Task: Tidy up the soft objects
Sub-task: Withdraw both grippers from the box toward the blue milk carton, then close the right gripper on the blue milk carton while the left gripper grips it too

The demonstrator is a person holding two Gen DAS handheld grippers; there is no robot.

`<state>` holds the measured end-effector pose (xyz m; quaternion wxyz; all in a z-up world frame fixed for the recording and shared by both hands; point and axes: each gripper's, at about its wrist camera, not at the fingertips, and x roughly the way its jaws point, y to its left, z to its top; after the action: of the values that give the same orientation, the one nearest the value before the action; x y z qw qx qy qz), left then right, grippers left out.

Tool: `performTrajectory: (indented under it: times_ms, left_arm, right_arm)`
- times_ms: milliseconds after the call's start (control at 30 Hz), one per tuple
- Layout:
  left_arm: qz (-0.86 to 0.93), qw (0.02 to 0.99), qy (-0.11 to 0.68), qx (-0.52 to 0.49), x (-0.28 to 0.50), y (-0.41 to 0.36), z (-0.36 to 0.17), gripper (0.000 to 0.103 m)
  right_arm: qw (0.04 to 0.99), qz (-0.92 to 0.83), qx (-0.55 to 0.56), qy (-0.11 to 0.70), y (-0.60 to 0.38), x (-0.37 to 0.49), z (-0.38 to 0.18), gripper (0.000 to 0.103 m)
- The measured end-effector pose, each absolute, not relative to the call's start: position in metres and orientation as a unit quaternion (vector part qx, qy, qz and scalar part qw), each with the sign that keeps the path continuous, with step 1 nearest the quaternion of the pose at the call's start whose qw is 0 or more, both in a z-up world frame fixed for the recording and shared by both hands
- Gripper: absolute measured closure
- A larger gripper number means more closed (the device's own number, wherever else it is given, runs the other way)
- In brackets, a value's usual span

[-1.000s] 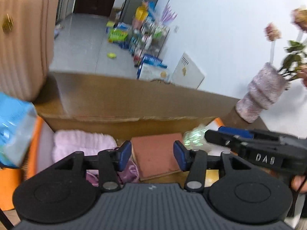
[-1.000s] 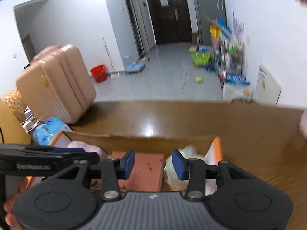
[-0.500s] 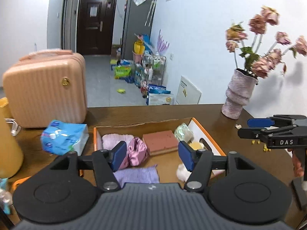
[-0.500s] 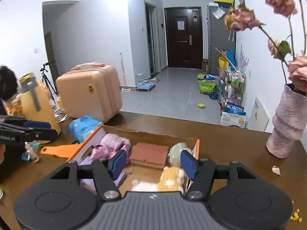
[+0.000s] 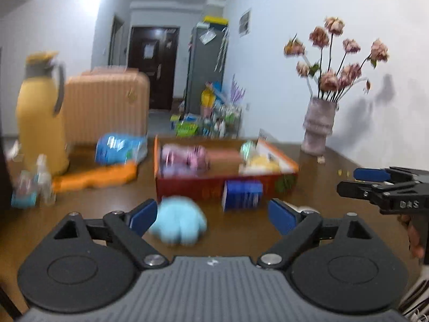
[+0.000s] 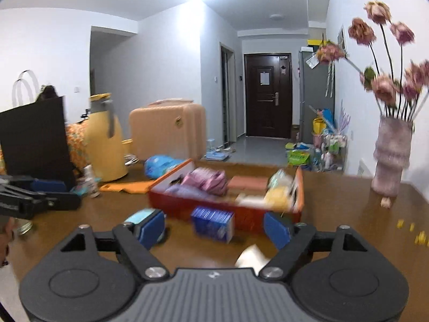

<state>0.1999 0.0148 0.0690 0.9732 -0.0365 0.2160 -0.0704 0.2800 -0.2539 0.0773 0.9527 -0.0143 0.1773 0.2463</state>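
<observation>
Nearby, open table (image 5: 241, 238) fronts the box's (image 5: 187, 187) near edge.

Black hand-held gripper (image 5: 211, 216), blue pads (image 5: 281, 216)

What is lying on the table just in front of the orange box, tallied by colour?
Light blue: 1, a soft toy
Dark blue: 1, a small box
White: 1, a blurred item
Total: 3
</observation>
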Motion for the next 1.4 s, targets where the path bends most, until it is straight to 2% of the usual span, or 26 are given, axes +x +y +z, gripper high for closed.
performTrajectory:
  times_ms: [167,300,400,467,533,700,833,900,933,967,1133,1400]
  left_arm:
    - [-0.066,0.962,0.262,-0.036,0.183,0.017,0.04,0.011]
    - [-0.071,0.961,0.262,-0.044,0.197,0.02,0.036,0.011]
    - [-0.087,0.959,0.264,-0.061,0.219,0.016,0.033,0.012]
    - [-0.099,0.955,0.269,-0.068,0.239,0.011,0.029,0.019]
    - [-0.111,0.953,0.274,-0.07,0.265,0.006,0.027,0.024]
    - [-0.137,0.942,0.288,-0.105,0.348,-0.003,0.02,0.033]
    - [-0.135,0.934,0.297,-0.145,0.408,-0.003,0.008,0.034]
    - [-0.136,0.924,0.307,-0.181,0.428,0.001,-0.002,0.041]
    - [-0.145,0.916,0.316,-0.199,0.436,0.004,-0.008,0.056]
    - [-0.164,0.906,0.328,-0.212,0.442,0.006,-0.016,0.069]
    - [-0.194,0.887,0.332,-0.256,0.444,0.016,-0.029,0.071]
    - [-0.197,0.887,0.329,-0.257,0.442,0.017,-0.029,0.071]
  right_arm:
    - [0.944,0.248,0.045,0.214,-0.253,0.242,0.032,0.02]
    - [0.944,0.235,0.025,0.231,-0.243,0.245,0.02,0.023]
    - [0.945,0.232,0.047,0.228,-0.244,0.255,0.021,0.028]
    - [0.942,0.235,0.065,0.232,-0.246,0.271,0.019,0.035]
    - [0.94,0.227,0.077,0.243,-0.245,0.295,0.017,0.048]
    - [0.935,0.217,0.122,0.254,-0.24,0.366,0.015,0.058]
    - [0.923,0.217,0.166,0.27,-0.23,0.426,0.009,0.06]
    - [0.922,0.207,0.176,0.275,-0.225,0.45,0.001,0.066]
    - [0.92,0.204,0.18,0.281,-0.222,0.46,-0.004,0.069]
    - [0.916,0.208,0.186,0.287,-0.221,0.467,-0.011,0.082]
    - [0.903,0.232,0.216,0.29,-0.225,0.471,-0.023,0.082]
    - [0.907,0.235,0.205,0.283,-0.222,0.471,-0.023,0.082]
